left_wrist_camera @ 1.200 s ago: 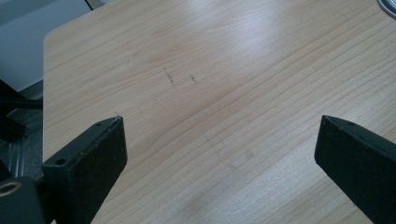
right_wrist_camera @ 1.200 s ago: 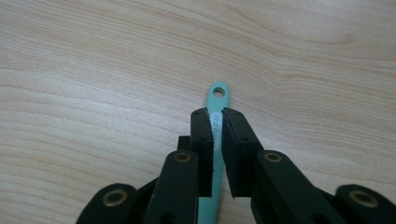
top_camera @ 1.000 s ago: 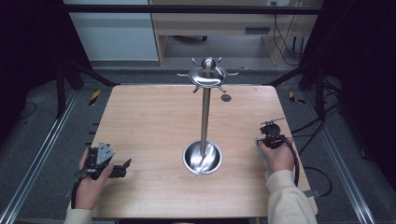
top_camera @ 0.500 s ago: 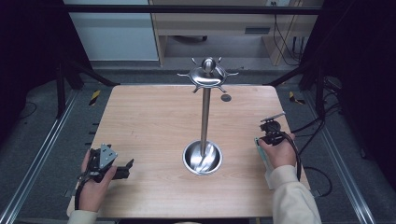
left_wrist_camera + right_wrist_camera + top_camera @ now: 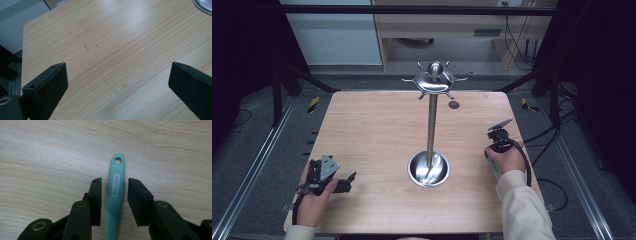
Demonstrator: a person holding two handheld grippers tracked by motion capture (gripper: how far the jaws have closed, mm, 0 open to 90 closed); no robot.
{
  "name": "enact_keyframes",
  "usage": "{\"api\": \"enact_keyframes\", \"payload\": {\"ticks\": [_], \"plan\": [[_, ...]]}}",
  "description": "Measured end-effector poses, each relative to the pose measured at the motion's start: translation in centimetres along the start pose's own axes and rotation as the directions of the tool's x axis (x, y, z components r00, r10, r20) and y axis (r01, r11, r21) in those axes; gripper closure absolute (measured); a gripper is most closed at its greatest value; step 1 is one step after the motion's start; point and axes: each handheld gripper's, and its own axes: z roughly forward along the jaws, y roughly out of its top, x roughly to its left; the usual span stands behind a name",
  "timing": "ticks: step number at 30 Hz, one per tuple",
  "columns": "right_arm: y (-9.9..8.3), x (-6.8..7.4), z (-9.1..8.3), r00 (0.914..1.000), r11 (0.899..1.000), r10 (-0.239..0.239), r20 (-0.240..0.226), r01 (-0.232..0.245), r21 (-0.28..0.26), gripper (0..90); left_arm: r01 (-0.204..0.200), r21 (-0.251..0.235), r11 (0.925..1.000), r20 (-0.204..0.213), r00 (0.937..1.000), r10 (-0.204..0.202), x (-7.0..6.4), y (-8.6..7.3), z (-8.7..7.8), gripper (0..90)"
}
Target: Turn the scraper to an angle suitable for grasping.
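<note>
My right gripper (image 5: 114, 188) straddles the green handle (image 5: 115, 192) lying flat on the table (image 5: 37, 157), its 2 jaws not yet clamped (left gripper (image 5: 117, 82) gapes idle); closing off-centre could skid it.

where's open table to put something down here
Widest bare wood lies between the left gripper, the table back edge and the stand. A narrower strip runs between stand and right gripper, whose jaws straddle a green handle.

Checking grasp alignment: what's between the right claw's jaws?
The green handle with a hole at its end lies on the table between the right claw's open jaws, small gaps either side, per the right gripper view.
</note>
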Motion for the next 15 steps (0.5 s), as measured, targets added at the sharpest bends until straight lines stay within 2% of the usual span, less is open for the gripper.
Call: {"api": "enact_keyframes", "payload": {"ticks": [15], "plan": [[-0.11, -0.33, 0.82, 0.9998, 1.000, 0.020, -0.007, -0.020, 0.024, 70.7, -0.010, 0.005, 0.9999, 0.009, 0.9999, 0.010, -0.13, 0.03, 0.09, 2.2]]}}
